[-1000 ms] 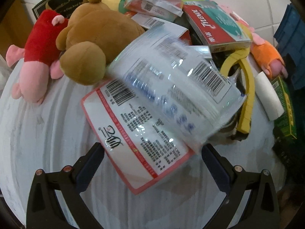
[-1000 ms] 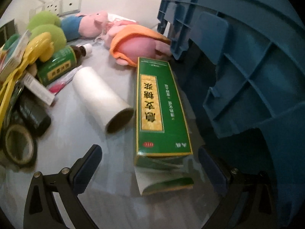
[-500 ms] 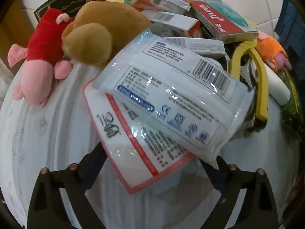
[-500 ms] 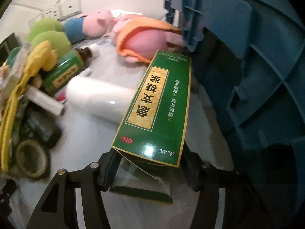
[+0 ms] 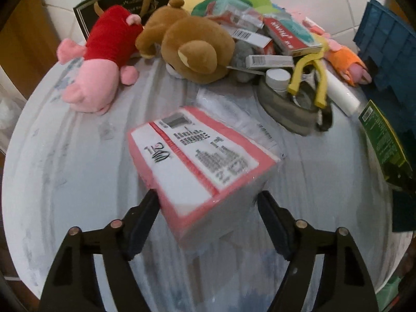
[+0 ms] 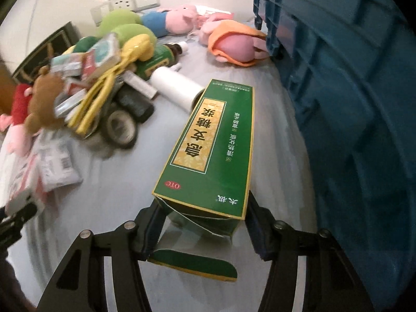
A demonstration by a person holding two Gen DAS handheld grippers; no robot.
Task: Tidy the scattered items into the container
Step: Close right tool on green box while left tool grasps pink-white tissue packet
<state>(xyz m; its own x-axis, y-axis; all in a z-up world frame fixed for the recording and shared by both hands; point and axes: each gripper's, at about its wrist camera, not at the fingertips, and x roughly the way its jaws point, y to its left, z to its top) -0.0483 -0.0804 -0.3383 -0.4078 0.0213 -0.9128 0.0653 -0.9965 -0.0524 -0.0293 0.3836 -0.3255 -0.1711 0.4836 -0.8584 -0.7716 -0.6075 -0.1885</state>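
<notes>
My left gripper (image 5: pixel 208 208) is shut on a red-and-white wrapped pack (image 5: pixel 202 156) and holds it above the white table (image 5: pixel 65 169). A clear white packet (image 5: pixel 234 119) lies on the table behind it. My right gripper (image 6: pixel 202 223) is shut on the open end of a long green medicine box (image 6: pixel 210 148), lifted beside the blue crate (image 6: pixel 351 91). The green box also shows at the right edge of the left wrist view (image 5: pixel 382 140), and the crate (image 5: pixel 387 49) stands at the far right there.
A pile lies at the back: brown teddy (image 5: pixel 192 49), red-and-pink plush (image 5: pixel 101 65), orange plush (image 6: pixel 234 44), yellow tongs (image 5: pixel 309 78), white roll (image 6: pixel 176 88), tape roll (image 6: pixel 119 130), green bottle (image 6: pixel 156 59), small boxes (image 5: pixel 288 36). A black framed plaque (image 5: pixel 124 7) leans on the wall.
The left gripper has closed on the red-and-white pack and lifted it back; the clear packet slid off onto the table. The right gripper has raised the green box further.
</notes>
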